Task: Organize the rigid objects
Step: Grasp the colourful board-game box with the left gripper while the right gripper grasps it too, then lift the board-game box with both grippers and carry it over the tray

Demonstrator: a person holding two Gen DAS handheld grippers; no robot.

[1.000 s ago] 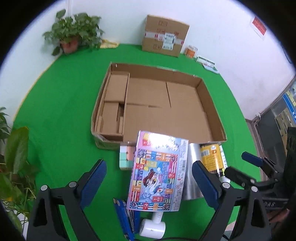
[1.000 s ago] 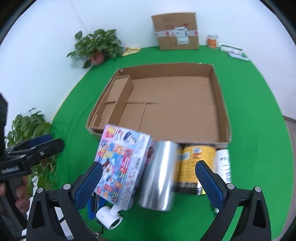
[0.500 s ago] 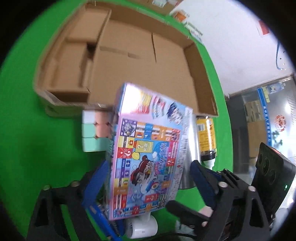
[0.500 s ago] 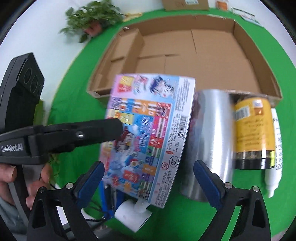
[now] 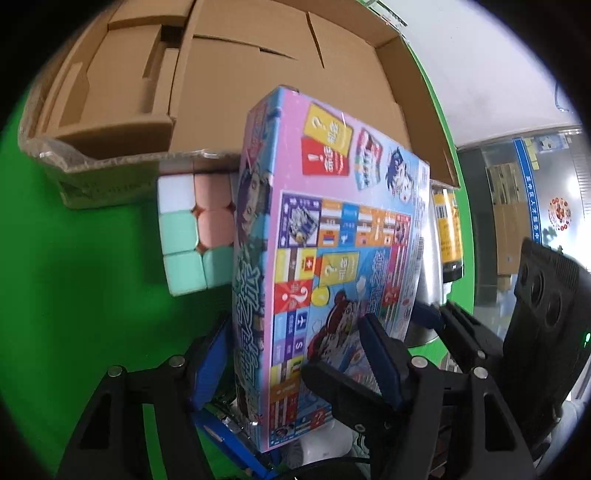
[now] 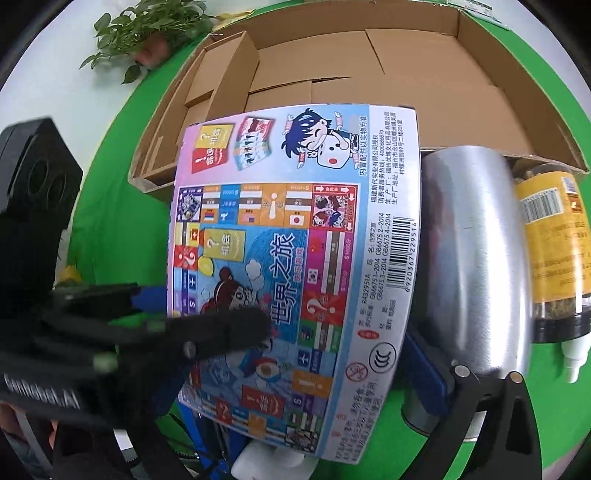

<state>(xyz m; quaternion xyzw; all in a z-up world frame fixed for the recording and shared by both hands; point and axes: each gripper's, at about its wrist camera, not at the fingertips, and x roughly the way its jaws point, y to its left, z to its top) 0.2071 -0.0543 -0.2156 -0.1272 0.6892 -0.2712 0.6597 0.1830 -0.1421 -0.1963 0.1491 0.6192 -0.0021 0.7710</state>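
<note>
A colourful board game box lies in front of the open cardboard tray; it also fills the right wrist view. My left gripper is shut on the box's near end, one pad under its left side and one on its top face. It also shows in the right wrist view. My right gripper has one blue pad against the box's right edge; its left finger is hidden behind the left gripper. A pastel cube, a silver can and a yellow-labelled jar flank the box.
A white bottle lies right of the jar. A blue tool and a white object lie under the box's near end. A potted plant stands beyond the tray. All of it rests on a green mat.
Both grippers have moved in low and close to the board game box. The left one has closed on its near end and the box has tilted up on its left side.
</note>
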